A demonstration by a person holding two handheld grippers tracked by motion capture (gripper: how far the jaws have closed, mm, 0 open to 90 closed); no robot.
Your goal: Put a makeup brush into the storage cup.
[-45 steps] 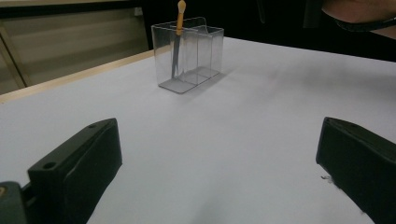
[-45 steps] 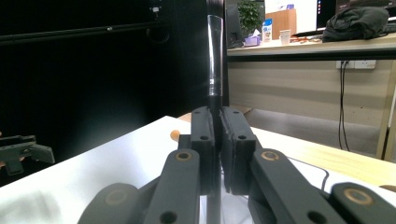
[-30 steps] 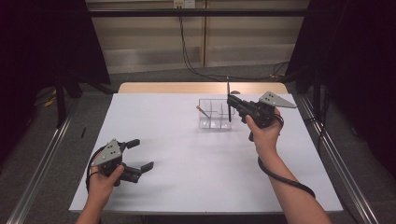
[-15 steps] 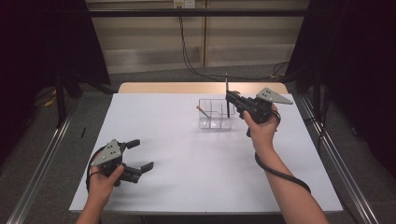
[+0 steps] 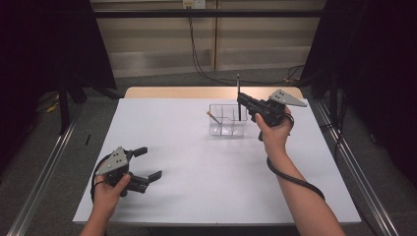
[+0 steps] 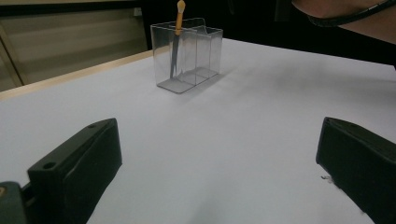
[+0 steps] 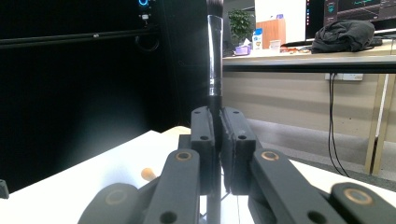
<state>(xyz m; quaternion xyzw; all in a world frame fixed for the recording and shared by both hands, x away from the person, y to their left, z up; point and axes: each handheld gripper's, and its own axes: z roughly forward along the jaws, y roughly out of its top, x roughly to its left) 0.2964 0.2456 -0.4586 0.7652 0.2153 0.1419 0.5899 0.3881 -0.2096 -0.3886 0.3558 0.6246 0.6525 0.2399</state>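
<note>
The right tongs [image 5: 244, 102] pinch a brush [image 7: 214, 51] upright above the clear holder [image 5: 227, 119]; it looks light, stiff and slim, best gripped mid-handle. The left tongs [image 5: 147, 163] gape empty, well apart from the holder.

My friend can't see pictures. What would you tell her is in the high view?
The right gripper holds a thin black brush upright over a clear divided box on a white table. An orange-handled brush leans in the box's left compartment, and the left gripper rests open near the front left.
</note>
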